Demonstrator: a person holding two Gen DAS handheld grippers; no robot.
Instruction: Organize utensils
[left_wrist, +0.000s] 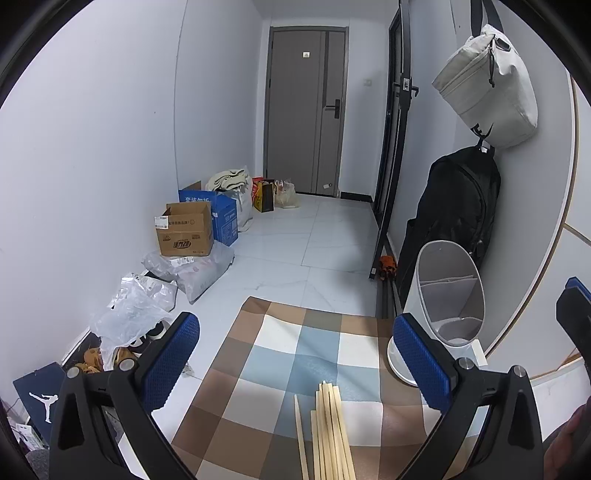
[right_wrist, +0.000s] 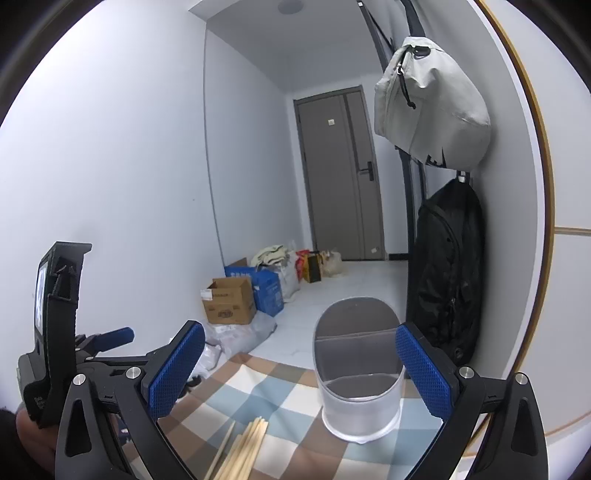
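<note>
Both grippers, left (left_wrist: 295, 373) & right (right_wrist: 301, 373), jaws wide apart, nothing held. Chopsticks (left_wrist: 330, 432) lie btwn/below left jaws on checked cloth (left_wrist: 280, 354); holder (right_wrist: 356, 373) btwn right jaws, probably empty, ready for loading.

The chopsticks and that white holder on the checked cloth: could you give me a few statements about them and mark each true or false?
1. The chopsticks lie on the checked cloth. True.
2. The white holder is full of chopsticks. False: its compartments look empty.
3. The left gripper is clamped on the chopsticks. False: it is open, holding nothing.
4. The right gripper is open. True.
5. The holder stands upright. True.
</note>
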